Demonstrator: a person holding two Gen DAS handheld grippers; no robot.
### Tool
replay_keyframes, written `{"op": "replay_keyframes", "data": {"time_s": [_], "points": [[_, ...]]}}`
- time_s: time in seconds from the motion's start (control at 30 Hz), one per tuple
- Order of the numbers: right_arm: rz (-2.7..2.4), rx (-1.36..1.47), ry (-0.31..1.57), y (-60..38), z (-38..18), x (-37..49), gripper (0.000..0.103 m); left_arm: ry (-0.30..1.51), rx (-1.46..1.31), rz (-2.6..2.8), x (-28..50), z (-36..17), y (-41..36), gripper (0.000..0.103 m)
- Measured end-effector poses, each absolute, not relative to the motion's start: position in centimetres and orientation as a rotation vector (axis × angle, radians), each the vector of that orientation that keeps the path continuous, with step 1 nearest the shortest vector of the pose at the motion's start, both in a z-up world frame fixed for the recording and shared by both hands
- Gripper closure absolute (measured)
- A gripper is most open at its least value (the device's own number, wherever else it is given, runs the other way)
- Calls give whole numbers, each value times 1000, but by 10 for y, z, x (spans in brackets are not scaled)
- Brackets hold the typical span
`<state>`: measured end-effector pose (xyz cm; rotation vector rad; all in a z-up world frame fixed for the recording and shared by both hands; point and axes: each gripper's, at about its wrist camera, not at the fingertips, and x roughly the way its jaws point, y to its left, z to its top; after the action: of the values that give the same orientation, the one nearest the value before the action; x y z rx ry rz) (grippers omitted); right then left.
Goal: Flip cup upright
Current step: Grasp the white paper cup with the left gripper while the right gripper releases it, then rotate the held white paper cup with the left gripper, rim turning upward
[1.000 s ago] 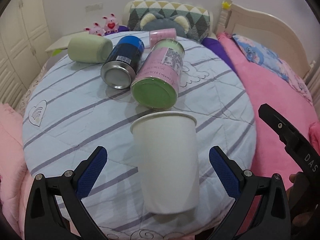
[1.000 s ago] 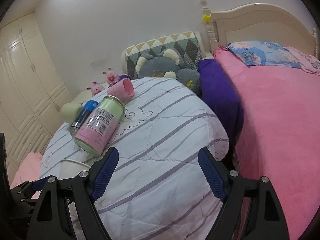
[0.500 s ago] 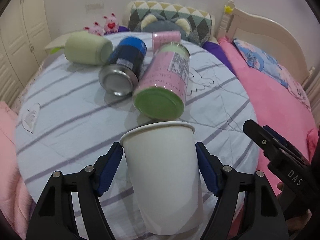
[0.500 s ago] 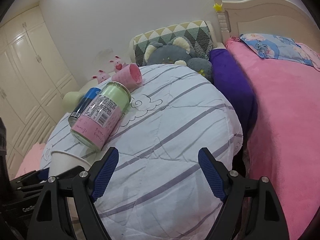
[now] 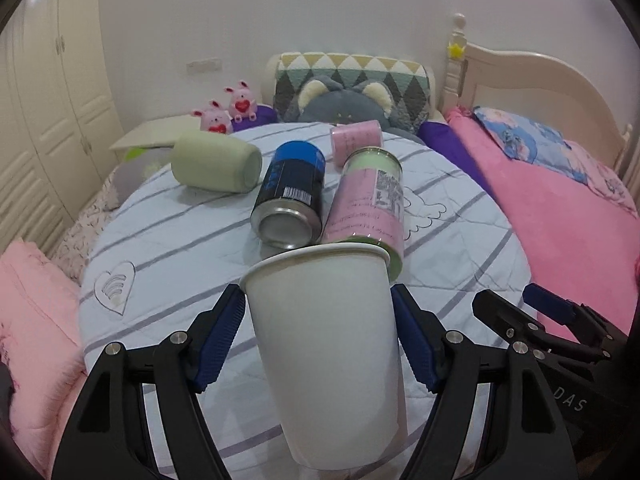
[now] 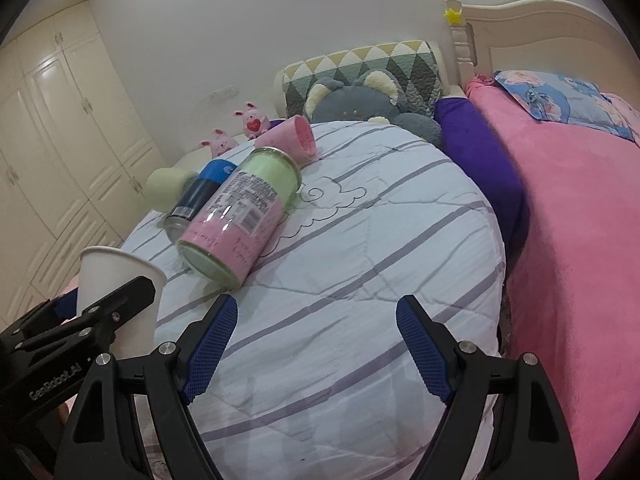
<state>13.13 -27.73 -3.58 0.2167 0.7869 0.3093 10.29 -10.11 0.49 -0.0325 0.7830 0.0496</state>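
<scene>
A white paper cup (image 5: 328,344) is held between the blue pads of my left gripper (image 5: 320,340), which is shut on its sides. The cup is lifted off the striped quilt, rim up and tilted away. It also shows in the right wrist view (image 6: 120,288), at the far left, with the left gripper's finger across it. My right gripper (image 6: 316,344) is open and empty over the near part of the quilt, to the right of the cup.
On the round striped quilt (image 5: 168,240) lie a pink-labelled green jar (image 5: 368,204), a blue can (image 5: 290,194), a green cup (image 5: 216,166) and a pink cup (image 5: 356,142). A pink bed (image 6: 580,240) is on the right, wardrobes (image 6: 60,140) on the left.
My left gripper closed on the white cup, which lay on the quilt, and lifted it, turning it towards upright. The right gripper stayed open and shifted slightly.
</scene>
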Motion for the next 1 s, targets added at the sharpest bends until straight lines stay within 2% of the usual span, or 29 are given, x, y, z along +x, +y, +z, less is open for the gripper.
{"op": "replay_keyframes", "data": {"time_s": [0.4,0.6,0.73,1.0], "points": [[300,186,805,-256,-35,124,20,662,-27,45,81,-10,-86,28],[272,177,819,-249,-39,119,20,625,-103,-79,79,0,-67,26],[246,191,817,-245,-37,118,20,558,-20,-51,73,7,-67,26],[210,190,818,-232,-34,110,20,622,-23,-83,80,-12,-53,26]]}}
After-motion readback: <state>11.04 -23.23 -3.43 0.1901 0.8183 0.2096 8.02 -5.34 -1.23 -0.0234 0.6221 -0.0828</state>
